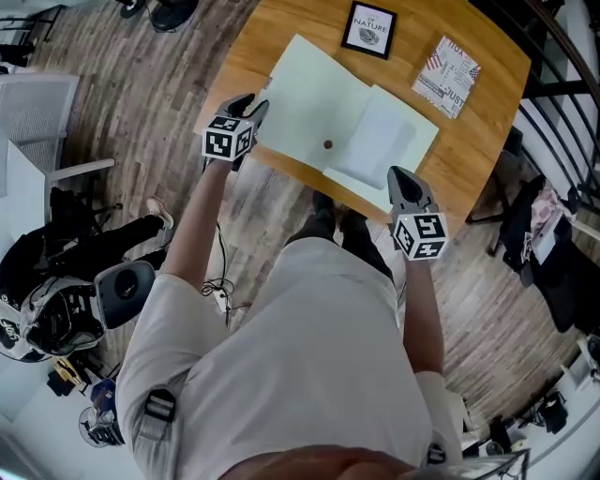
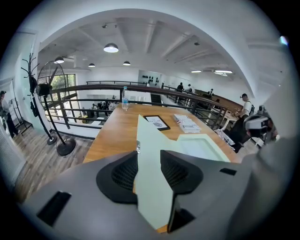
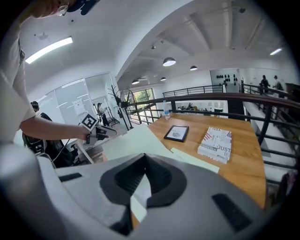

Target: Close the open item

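Evidently floppy (thin, light card), the pale green open folder (image 1: 314, 98) needs edge holds: left gripper (image 1: 256, 111) gapes around its left corner, right gripper (image 1: 401, 178) pinches its near edge.

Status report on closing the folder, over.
Left gripper open, flap of folder between jaws. Right gripper pinched on its near edge. Folder open. Frame, booklet clear of it.

Open-plan office or co-working floor. Long wooden tabletop (image 1: 473, 155) set beside a black railing (image 3: 225, 96); round ceiling lamps (image 2: 111, 48), glass-walled rooms (image 3: 79, 108), coat stand (image 2: 31, 75), plank floor (image 1: 122, 122). Other people (image 2: 244, 104) stand among desks farther back.
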Motion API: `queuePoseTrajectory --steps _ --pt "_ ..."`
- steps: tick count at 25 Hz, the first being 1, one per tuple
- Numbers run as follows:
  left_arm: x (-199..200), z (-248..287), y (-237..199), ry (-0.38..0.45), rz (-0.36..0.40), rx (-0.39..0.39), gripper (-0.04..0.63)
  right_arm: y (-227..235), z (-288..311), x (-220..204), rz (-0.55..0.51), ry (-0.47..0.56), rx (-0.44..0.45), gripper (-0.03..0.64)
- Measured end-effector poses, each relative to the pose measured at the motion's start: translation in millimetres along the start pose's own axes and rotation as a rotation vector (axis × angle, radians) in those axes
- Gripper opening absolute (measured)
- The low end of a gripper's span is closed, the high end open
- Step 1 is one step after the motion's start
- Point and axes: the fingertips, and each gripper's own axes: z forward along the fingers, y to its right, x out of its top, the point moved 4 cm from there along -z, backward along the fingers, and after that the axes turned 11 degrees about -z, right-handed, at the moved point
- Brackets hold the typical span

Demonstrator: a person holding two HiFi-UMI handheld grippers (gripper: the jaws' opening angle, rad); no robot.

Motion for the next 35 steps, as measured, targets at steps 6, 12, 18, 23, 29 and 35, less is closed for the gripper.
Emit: queuePoseTrajectory --steps 6,12,18,23,29,35 --pt "-4.6 22.2 -13.7 -0.064 -0.002 -0.011 0.149 0.2 10.2 -8.8 0.011 -0.028 0.0 0.003" --pt "-5.9 33.9 -18.4 -0.092 -0.001 -0.004 0.15 2.4 19.5 -17.0 0.013 -0.056 -0.005 0.003" --pt "-14.4 44.6 -20.1 -0.142 -0.004 0.01 0.152 3.0 25.3 -21.7 0.017 -0.076 -0.001 0.003" --pt "-13.4 41.7 -13.5 -0.15 0.005 0.0 0.15 3.3 20.7 -25.1 0.011 -0.081 0.002 0.003" --pt "-3.7 31.8 3.6 -0.152 0.049 -0.027 0.15 3.2 12.8 -26.6 -0.002 -0.078 0.008 0.003" --pt "8.3 23.1 27.2 -0.151 0.054 -0.061 0.149 5.3 2.4 -25.7 -0.015 -0.058 0.013 0.003"
